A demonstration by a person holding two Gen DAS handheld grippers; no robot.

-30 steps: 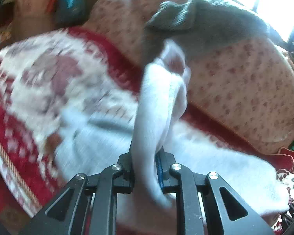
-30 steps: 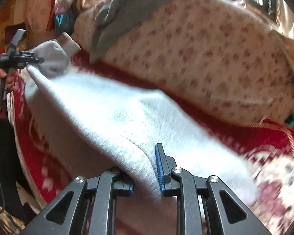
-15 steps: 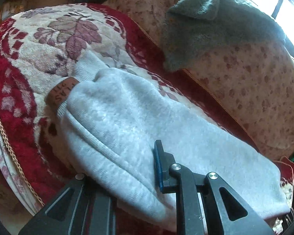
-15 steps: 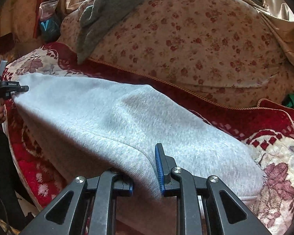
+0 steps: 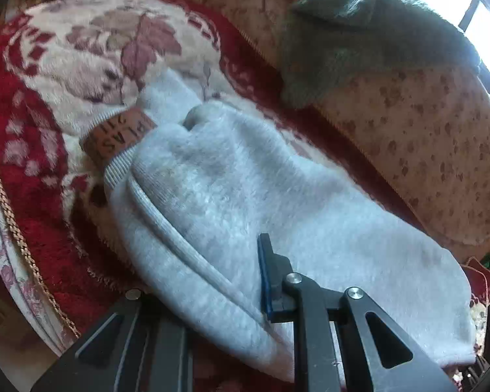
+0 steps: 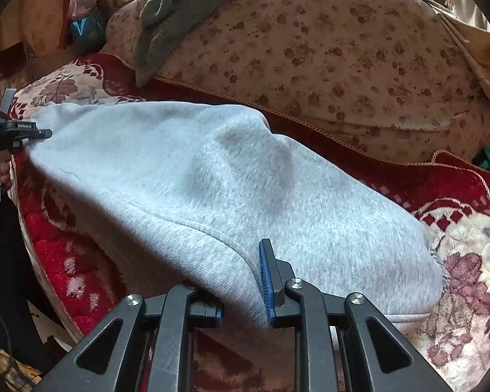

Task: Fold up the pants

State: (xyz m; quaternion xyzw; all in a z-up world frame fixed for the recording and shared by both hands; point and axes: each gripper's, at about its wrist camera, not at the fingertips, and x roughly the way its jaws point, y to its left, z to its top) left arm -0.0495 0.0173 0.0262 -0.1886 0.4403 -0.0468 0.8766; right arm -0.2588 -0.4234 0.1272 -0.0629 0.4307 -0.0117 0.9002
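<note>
a: what changes over the last second?

b: comes down. a second ago hangs bunched and lifted from the left gripper [image 5: 241, 294], blurred mid-swing. now lies spread flat: grey sweatpants [image 5: 245, 196] in a long double layer on the red floral seat cover [image 5: 49, 65], just in front of the flowered back cushion [image 6: 343, 65] and running along it.

a: lined up?

b: nearly. brown label [image 5: 117, 137] on the ribbed band of the lower layer peeks out past the top layer's edge, at the end far from the right gripper [image 6: 241, 290]. looks like a half fold carried over and set down a touch short.

a: claws?

b: right one clamped on the near edge of the sweatpants, cloth pinched between the blue pads, same as half a second ago. left one harder to read from its own camera: only one blue pad in sight, the other finger buried under cloth. from the right wrist view, tip together on the far corner of the fabric [image 6: 44, 133], so most likely gripping too.

a: meaning for the task?

b: one fold probably laid, not finished. both ends pinched, so no letting go yet. next likely calls for release, then a smoothing pass or a second fold. risk: thick fleece springing back or dragging along when the fingers part.

a: anything in the way?

b: no. dark grey knit cloth [image 5: 375, 32] draped over the top of the back cushion, well apart from the sweatpants.
</note>
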